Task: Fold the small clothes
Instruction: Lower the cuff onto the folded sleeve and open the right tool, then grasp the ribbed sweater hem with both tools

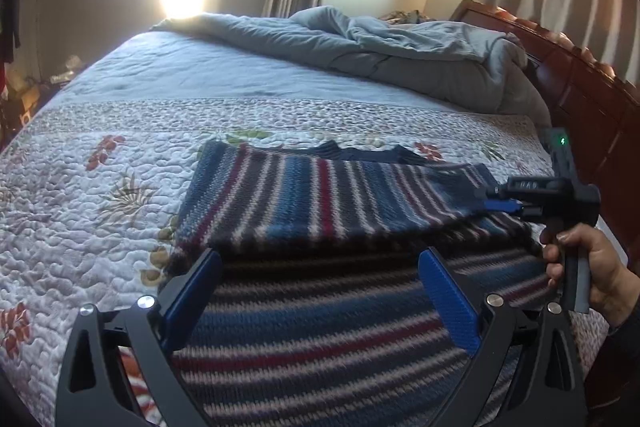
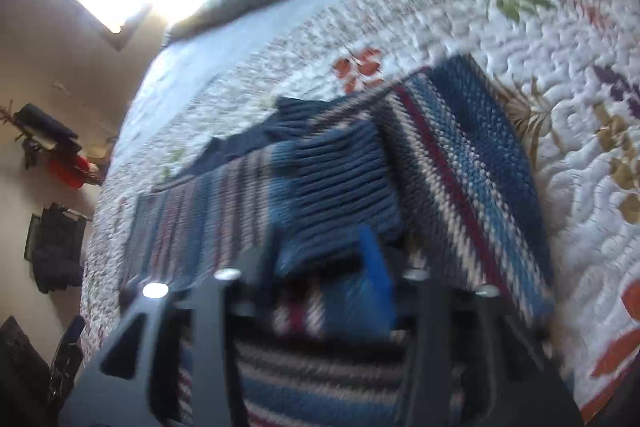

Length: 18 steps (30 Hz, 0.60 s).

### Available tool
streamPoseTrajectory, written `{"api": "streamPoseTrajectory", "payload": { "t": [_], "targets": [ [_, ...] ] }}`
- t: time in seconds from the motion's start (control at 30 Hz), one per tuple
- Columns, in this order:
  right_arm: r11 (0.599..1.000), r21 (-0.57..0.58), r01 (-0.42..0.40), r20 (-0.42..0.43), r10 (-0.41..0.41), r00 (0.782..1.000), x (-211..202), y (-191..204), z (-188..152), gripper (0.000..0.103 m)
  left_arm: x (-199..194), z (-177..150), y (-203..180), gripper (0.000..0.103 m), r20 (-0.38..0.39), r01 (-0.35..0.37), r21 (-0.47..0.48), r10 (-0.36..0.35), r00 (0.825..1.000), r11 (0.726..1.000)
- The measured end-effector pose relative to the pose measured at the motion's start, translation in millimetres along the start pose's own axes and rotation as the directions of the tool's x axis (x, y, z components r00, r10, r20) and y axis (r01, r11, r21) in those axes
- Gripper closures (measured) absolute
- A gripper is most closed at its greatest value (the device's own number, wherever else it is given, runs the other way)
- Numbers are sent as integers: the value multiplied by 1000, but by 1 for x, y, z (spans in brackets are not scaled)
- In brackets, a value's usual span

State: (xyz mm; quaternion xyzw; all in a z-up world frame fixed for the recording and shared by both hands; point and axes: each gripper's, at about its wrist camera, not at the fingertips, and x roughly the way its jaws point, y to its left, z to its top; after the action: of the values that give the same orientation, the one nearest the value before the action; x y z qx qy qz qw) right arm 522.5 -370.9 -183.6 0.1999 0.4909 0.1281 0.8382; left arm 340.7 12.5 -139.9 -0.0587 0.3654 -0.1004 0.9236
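A striped knit sweater (image 1: 320, 195) in blue, maroon, white and navy lies on the bed, with one part folded over the rest. My left gripper (image 1: 320, 255) hovers just above its near part, blue pads wide apart and nothing between them. At the sweater's right edge a hand holds my right gripper (image 1: 500, 203), its tips low at the folded layer. The right wrist view is blurred: the sweater (image 2: 460, 163) fills it, and a navy ribbed cuff (image 2: 340, 179) lies between the parted fingers of the right gripper (image 2: 316, 247) without being squeezed.
A floral quilt (image 1: 100, 187) covers the bed. A rumpled grey duvet (image 1: 400, 51) is heaped at the far end, against the wooden headboard (image 1: 580, 87) on the right. Dark clothes (image 2: 52, 247) hang on the wall beyond the bed's left side.
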Motion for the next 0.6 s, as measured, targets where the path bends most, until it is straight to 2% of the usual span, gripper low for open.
{"api": "streamPoseTrajectory", "payload": {
  "t": [0.1, 0.27, 0.3, 0.43, 0.47, 0.53, 0.6],
  "targets": [
    [996, -67, -54, -1, 54, 999, -43, 17, -36, 48, -25, -9, -17, 4, -16, -5, 27, 6, 1000, 1000],
    [990, -121, -74, -43, 69, 997, -103, 18, -113, 42, -80, -31, -43, 4, -22, -20, 51, 21, 1000, 998],
    [992, -109, -66, -26, 64, 998, -121, 12, -132, 34, -93, -38, -49, 4, -28, -22, 62, 23, 999, 998],
    [996, -27, -84, -13, 84, 996, -172, -15, -188, 23, -134, -69, -60, 4, -59, -19, 81, 24, 998, 997],
    [996, 6, -86, -15, 86, 996, -185, -26, -203, 19, -142, -78, -57, 4, -79, -4, 69, 9, 997, 998],
    [993, 54, -105, -23, 106, 994, -199, -43, -221, 18, -153, -99, -42, 4, -130, 67, -7, -67, 989, 998],
    [991, 73, -112, -41, 115, 992, -213, -57, -238, 18, -160, -120, -18, 4, -177, 140, -126, -161, 971, 982]
  ]
}}
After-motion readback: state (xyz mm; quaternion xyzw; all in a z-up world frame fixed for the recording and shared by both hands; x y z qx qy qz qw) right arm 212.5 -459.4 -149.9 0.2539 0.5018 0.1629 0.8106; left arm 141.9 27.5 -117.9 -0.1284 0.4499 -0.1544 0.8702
